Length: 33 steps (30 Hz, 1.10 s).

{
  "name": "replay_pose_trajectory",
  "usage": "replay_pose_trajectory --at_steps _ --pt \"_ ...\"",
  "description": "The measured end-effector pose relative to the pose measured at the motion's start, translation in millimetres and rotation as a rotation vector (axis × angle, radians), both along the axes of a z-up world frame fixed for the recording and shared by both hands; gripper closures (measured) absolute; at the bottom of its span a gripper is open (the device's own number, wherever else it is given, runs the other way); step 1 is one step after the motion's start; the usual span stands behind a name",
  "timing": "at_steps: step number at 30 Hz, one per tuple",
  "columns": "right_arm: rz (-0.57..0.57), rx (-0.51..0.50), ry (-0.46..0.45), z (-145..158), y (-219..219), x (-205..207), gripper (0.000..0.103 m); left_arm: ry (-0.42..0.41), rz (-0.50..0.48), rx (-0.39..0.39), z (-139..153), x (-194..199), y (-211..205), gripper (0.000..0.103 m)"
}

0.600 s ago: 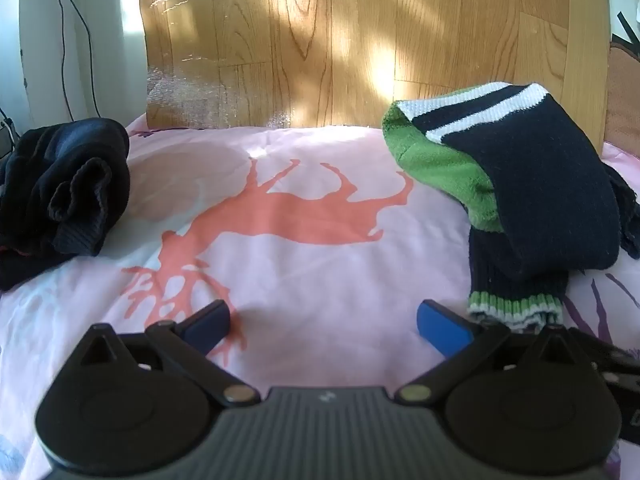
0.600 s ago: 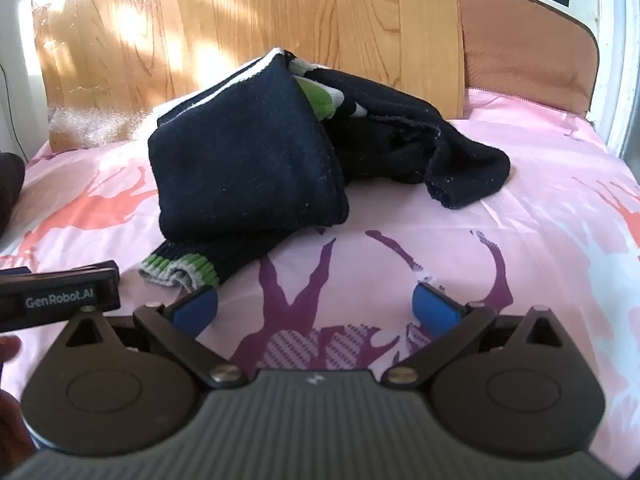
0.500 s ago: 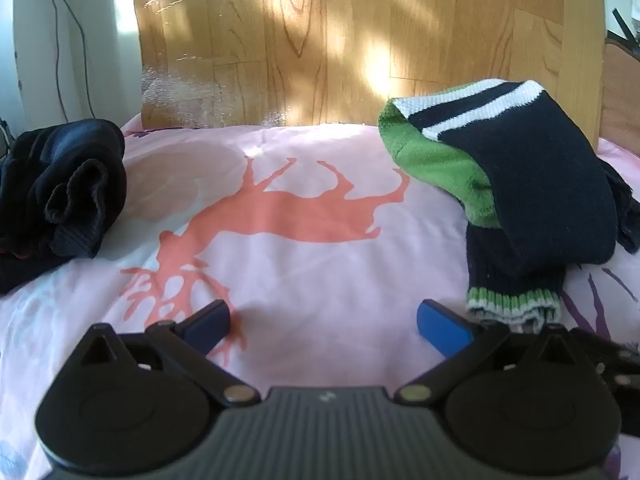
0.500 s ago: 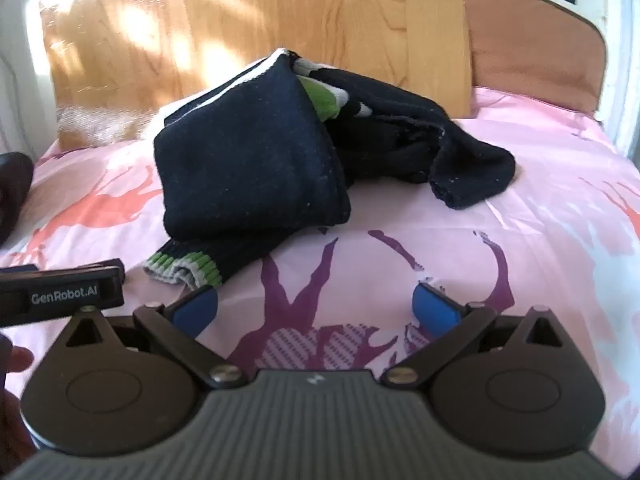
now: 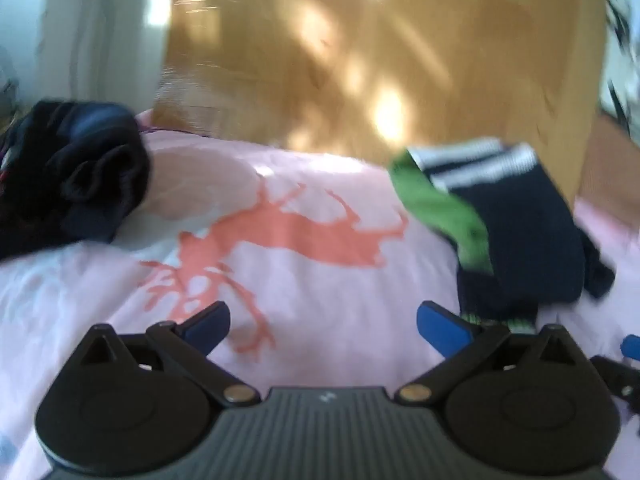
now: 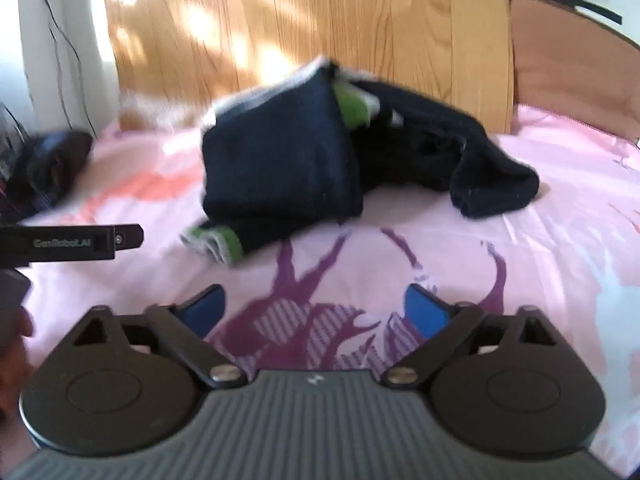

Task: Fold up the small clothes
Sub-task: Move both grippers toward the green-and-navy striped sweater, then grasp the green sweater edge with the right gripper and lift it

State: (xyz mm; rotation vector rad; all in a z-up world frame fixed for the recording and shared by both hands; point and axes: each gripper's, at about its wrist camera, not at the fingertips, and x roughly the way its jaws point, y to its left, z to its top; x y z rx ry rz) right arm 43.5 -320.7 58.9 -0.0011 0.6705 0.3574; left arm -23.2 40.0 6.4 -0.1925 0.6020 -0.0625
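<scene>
Holding both grippers low over a pink bed, we have nothing in either one. Our left gripper (image 5: 322,318) has its blue fingers spread wide and released, above an orange deer print. Our right gripper (image 6: 316,306) is likewise spread and empty, above a purple deer print. Just beyond the right gripper, a heap of socks (image 6: 320,168) lies near the head edge of the bed (image 6: 560,240), navy with green and white cuffs; the nearest cuff points toward us, probably the easiest part to pinch. At the bed's left edge, well apart, sits a dark bundle (image 5: 80,184), perhaps pieces already folded and set aside. A wooden headboard (image 6: 320,40) stands behind. Both views are blurred.
</scene>
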Motion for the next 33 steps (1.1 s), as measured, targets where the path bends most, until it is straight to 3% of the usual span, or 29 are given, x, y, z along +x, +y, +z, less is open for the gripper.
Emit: replay_pose_trajectory --at_steps 4,9,11,12,13,14,16,17,21,24,27,29,31,33 --pt "0.039 -0.058 -0.158 32.8 40.0 1.1 0.013 0.003 0.059 -0.079 2.1 4.2 15.4 0.000" --pt "0.091 -0.126 -0.144 37.4 111.9 57.0 0.013 -0.012 0.071 -0.101 3.2 1.9 20.2 0.000" --pt "0.114 -0.174 -0.151 31.1 135.2 69.0 0.018 -0.023 0.062 -0.087 4.7 1.5 17.5 0.000" --pt "0.126 -0.233 -0.154 25.1 147.6 76.9 0.040 -0.025 0.055 -0.079 4.8 1.3 16.3 0.000" --pt "0.121 -0.282 -0.149 22.9 158.9 84.4 0.076 -0.031 0.048 -0.073 5.6 0.5 15.5 0.000" --pt "0.115 -0.264 -0.133 22.8 140.7 89.2 0.089 -0.036 0.043 -0.068 6.2 0.3 14.6 0.000" --pt "0.048 -0.169 -0.106 34.4 114.2 98.9 0.095 -0.041 0.033 -0.069 6.3 0.6 14.1 0.000" --pt "-0.024 -0.187 -0.142 40.6 96.9 95.3 0.101 -0.039 0.027 -0.072 6.0 1.4 14.5 0.000" --pt "-0.285 -0.214 -0.243 72.7 34.6 95.2 0.101 -0.042 0.009 -0.084 5.0 1.1 14.3 0.000" --pt "-0.390 -0.225 -0.230 86.8 9.5 87.4 0.100 -0.061 0.021 -0.072 6.2 -2.7 13.3 0.000" --pt "-0.236 -0.208 -0.222 88.8 54.6 76.1 0.095 -0.064 0.049 -0.068 7.2 -3.7 14.9 0.000" --pt "-0.088 -0.220 -0.215 79.5 110.7 73.3 0.088 -0.064 0.068 -0.073 7.0 -5.1 17.7 0.000" --pt "0.023 -0.206 -0.190 66.9 171.3 81.1 0.065 -0.068 0.082 -0.078 6.9 -6.7 20.7 0.000" --pt "0.083 -0.212 -0.172 52.0 218.8 90.1 0.052 -0.071 0.082 -0.082 7.1 -7.2 22.0 0.000"
